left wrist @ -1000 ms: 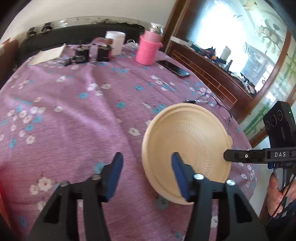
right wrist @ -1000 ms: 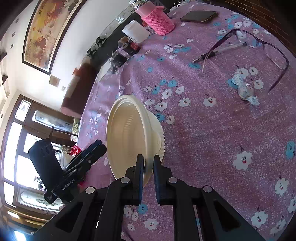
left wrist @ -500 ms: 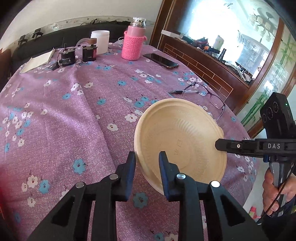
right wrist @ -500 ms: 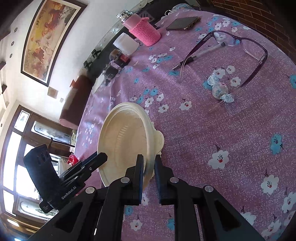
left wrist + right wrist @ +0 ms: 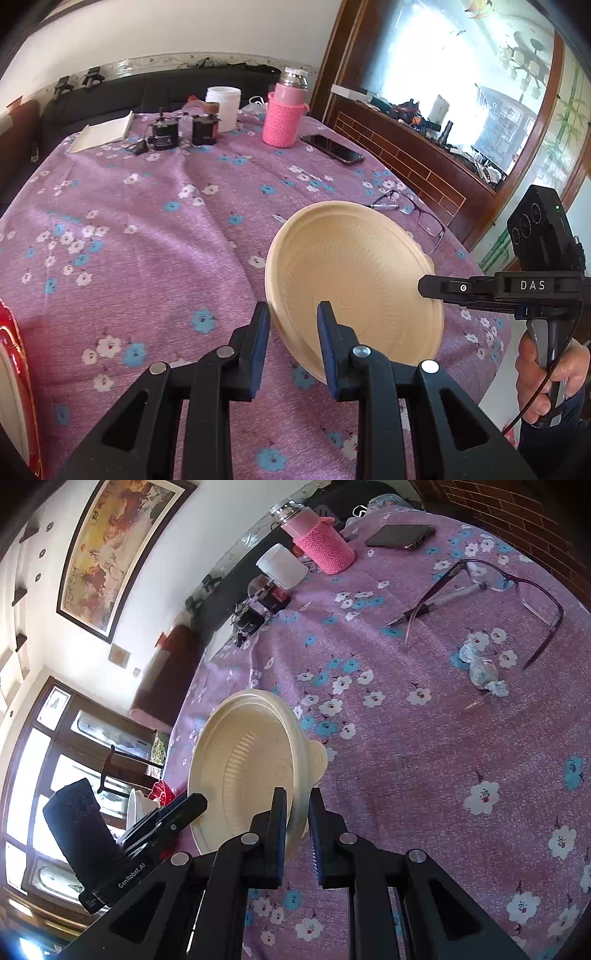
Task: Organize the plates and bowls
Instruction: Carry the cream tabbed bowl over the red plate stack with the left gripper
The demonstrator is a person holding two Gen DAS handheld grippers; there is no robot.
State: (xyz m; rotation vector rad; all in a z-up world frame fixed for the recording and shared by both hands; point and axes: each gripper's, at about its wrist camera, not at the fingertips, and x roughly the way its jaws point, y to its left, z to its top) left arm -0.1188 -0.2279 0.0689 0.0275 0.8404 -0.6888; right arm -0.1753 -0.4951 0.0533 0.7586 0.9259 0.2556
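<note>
bowl: a cream disposable bowl (image 5: 354, 284), tipped up on edge over the purple flowered surface (image 5: 147, 229), near its right-hand side. Looks lifted clear of the cloth, though I can't say for sure the low edge isn't brushing it.

left tongs: the left tongs (image 5: 291, 332) are clamped on the bowl's near rim, one blue pad outside the wall and one inside.

right tongs: the right tongs (image 5: 297, 823) are pinched on the opposite rim, jaws nearly together with just the thin wall between them. So it's a two-handed carry.

progress: my guess is early-to-middle. One bowl is picked up and not yet put anywhere. At the far left of the left view there's a red and white thing (image 5: 14, 373), maybe a stack of dishes or a holder, which could be where it goes.

left to do: set this bowl down or stack it, then deal with whatever other plates are around. I don't see any others clearly.

clutter: glasses (image 5: 517, 602), a pen (image 5: 432, 605), a phone (image 5: 400, 536), a pink-sleeved bottle (image 5: 282, 114), a white cup (image 5: 223, 107), all well away from the bowl.

hard to tell: the red thing is cut off by the frame edge. The bowl's underside and whether it's one bowl or two nested is unclear too.
</note>
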